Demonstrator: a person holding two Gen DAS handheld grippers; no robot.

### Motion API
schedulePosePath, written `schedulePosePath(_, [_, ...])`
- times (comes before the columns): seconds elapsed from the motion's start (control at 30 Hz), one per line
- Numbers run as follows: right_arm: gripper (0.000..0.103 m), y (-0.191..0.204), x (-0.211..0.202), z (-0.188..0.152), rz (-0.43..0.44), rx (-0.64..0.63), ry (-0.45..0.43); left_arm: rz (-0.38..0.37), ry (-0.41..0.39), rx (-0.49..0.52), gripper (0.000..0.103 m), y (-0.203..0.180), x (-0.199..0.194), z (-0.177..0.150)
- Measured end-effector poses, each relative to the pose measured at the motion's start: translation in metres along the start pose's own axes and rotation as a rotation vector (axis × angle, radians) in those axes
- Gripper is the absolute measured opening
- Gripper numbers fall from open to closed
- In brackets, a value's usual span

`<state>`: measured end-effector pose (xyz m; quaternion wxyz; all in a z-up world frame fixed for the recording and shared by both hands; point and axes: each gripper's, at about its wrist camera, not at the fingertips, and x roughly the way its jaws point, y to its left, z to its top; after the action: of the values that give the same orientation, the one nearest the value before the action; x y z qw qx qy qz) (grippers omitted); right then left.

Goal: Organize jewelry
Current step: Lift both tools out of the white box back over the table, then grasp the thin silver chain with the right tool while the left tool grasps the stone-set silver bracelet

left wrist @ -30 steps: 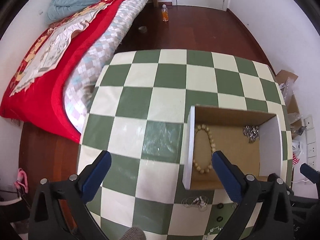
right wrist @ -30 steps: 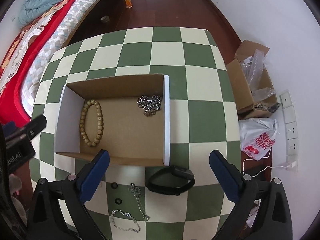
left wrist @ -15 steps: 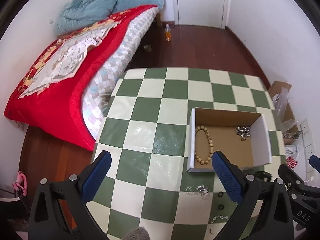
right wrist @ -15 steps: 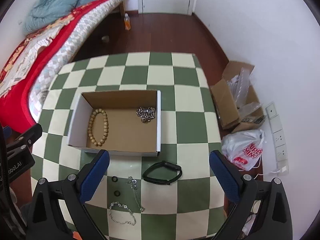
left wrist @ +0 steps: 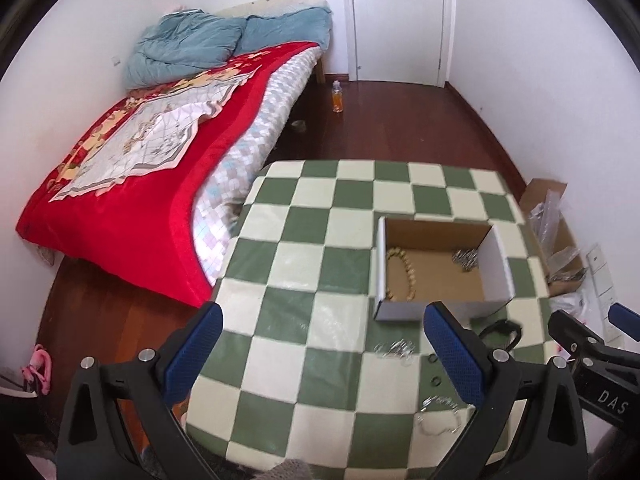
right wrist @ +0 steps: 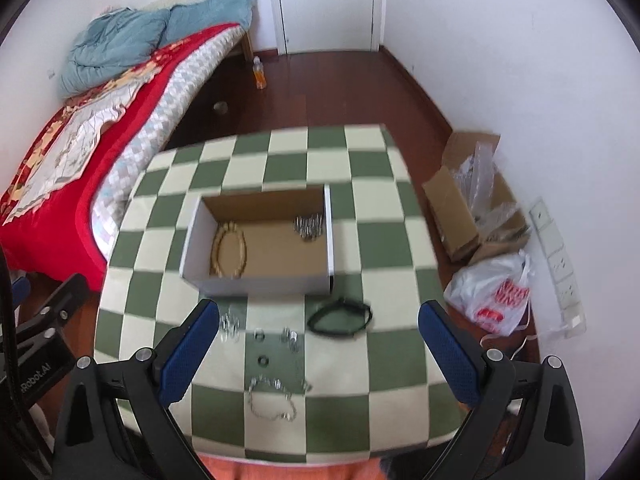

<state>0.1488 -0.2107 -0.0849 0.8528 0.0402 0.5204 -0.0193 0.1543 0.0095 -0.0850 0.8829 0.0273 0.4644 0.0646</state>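
An open cardboard box (right wrist: pixel 256 280) (left wrist: pixel 496 272) stands on the green-and-cream checkered table (right wrist: pixel 376 240) (left wrist: pixel 304 248). Inside it lie a wooden bead bracelet (right wrist: pixel 228 250) (left wrist: pixel 404 272) and a heap of silver chain (right wrist: pixel 309 226) (left wrist: pixel 466 258). In front of the box lie a black band (right wrist: pixel 340 317) (left wrist: pixel 500 330), two small dark rings (right wrist: pixel 261 347), small silver pieces (right wrist: pixel 229 325) and a silver chain bracelet (right wrist: pixel 272 398) (left wrist: pixel 438 416). My left gripper (left wrist: pixel 320 354) and my right gripper (right wrist: pixel 318 354) both hang open and empty, high over the table's near edge.
A bed with a red blanket (left wrist: pixel 132 184) runs along the left of the table. On the floor to the right are an open carton with plastic wrap (right wrist: pixel 476 208) and a white plastic bag (right wrist: pixel 496 292). An orange bottle (left wrist: pixel 338 98) stands by the bed's far end.
Both grippers have risen and pulled back from the table, so the box and jewelry look smaller and farther away. Both stay open and empty.
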Motion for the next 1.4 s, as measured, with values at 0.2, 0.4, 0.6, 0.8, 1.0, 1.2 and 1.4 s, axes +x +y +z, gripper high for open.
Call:
schedulePosePath(0.2, [0.097,-0.008,0.066,-0.049,0.029,0.039,0.182,0.083,0.114,0.041,0.103,0.002,0.043,-0.041])
schedulePosePath(0.4, [0.061,-0.013,0.127,-0.09,0.064,0.072,0.309,0.127,0.221,0.082,0.103,0.001,0.084,-0.076])
schedulePosePath(0.6, [0.008,0.0,0.146,-0.112,0.068,0.008,0.312,0.125,0.281,0.087,0.103,-0.004,0.1,-0.09])
schedulePosePath(0.8, [0.008,-0.026,0.135,-0.119,0.09,0.08,0.285,0.038,0.33,0.095,0.102,-0.024,0.104,-0.102])
schedulePosePath(1.0, [0.008,-0.073,0.118,-0.132,0.066,0.153,0.281,-0.095,0.41,0.158,0.101,-0.068,0.115,-0.12])
schedulePosePath(1.2, [0.008,-0.098,0.118,-0.135,0.066,0.205,0.305,-0.119,0.412,0.217,0.079,-0.1,0.124,-0.132])
schedulePosePath(1.4, [0.008,-0.103,0.123,-0.133,0.078,0.219,0.319,-0.157,0.393,0.221,0.057,-0.109,0.118,-0.132])
